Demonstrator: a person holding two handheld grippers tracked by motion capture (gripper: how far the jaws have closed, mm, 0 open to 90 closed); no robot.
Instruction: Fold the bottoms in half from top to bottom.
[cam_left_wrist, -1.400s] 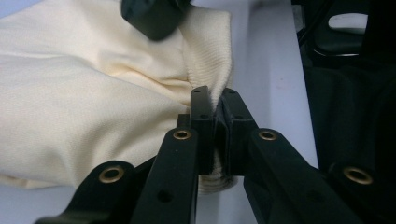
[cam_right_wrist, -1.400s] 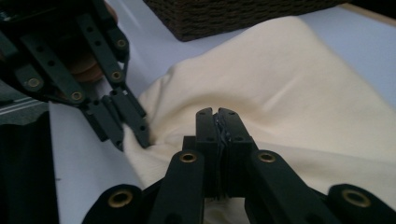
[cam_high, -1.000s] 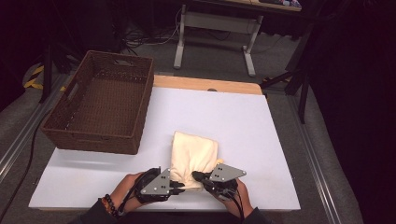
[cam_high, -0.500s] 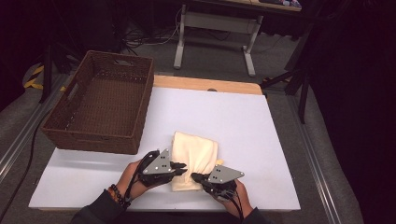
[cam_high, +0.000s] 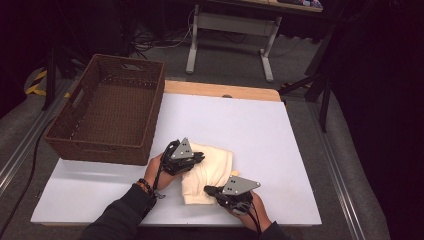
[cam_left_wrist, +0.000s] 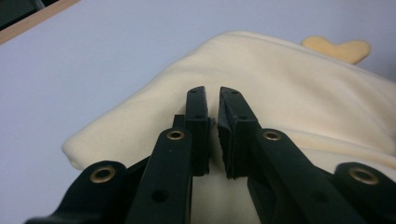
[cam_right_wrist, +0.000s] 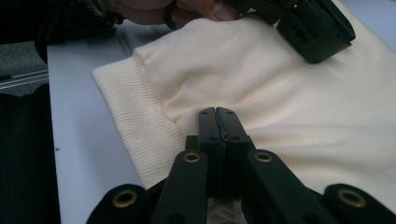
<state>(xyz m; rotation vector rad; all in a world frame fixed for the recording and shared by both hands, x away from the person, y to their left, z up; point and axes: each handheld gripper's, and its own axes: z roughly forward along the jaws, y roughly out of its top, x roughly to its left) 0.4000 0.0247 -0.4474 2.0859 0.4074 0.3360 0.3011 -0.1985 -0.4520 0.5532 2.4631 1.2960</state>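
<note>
While I watch from the high view, the cream garment lies folded on the white table, near its front edge and just right of the brown wicker basket. The basket sits at the table's left side, and as far as I can see its woven floor holds nothing. My left gripper rests on the garment's upper left part; in the left gripper view its jaws stand nearly together with a narrow gap between them, cloth lying beneath, and I cannot tell whether any fabric is pinched there. My right gripper is at the garment's lower right edge; in the right gripper view its jaws are pressed tight together against the cloth beside the ribbed hem, though I cannot tell if they have hold of any fabric.
</note>
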